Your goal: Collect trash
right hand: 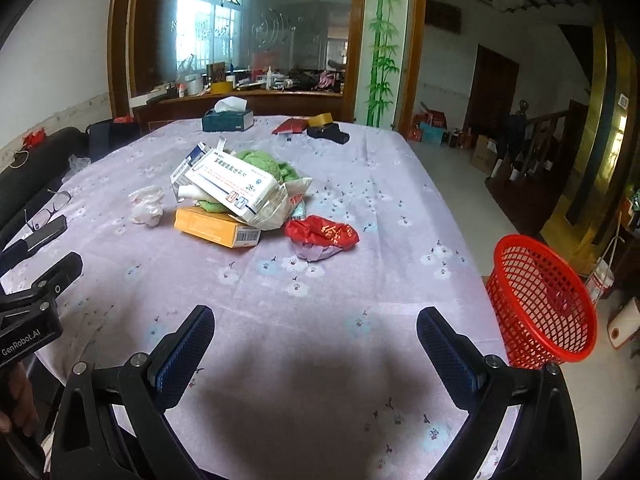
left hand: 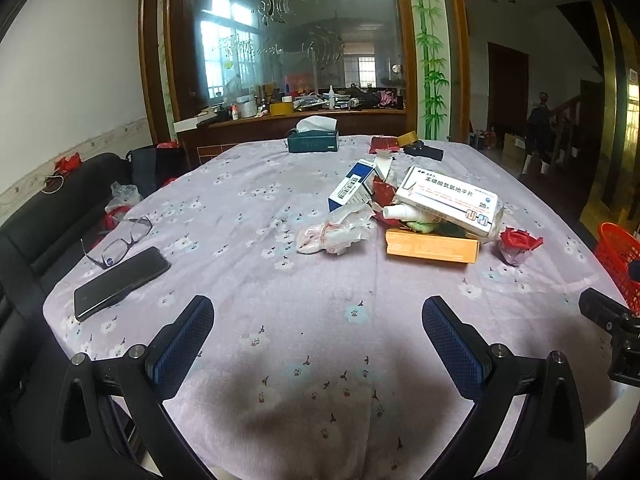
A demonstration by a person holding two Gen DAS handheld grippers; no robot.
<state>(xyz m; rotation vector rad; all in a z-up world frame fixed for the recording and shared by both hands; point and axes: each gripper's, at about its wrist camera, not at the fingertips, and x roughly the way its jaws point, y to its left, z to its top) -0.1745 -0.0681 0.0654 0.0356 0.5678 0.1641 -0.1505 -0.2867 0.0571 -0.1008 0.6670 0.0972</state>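
Both my tongs are spread wide and holding nothing: the left tongs point(left hand: 318, 322) and right tongs point(right hand: 316, 332) hover low in frame over bare table point(right hand: 320, 280). I judge nothing collected yet; the red basket point(right hand: 540, 300) at right, off the table edge, looks empty. Mid-frame sits the trash pile point(right hand: 236, 196): crushed white and orange boxes, crumpled wrappers, a red wrapper point(right hand: 322, 234) just beside it. All of it remains.
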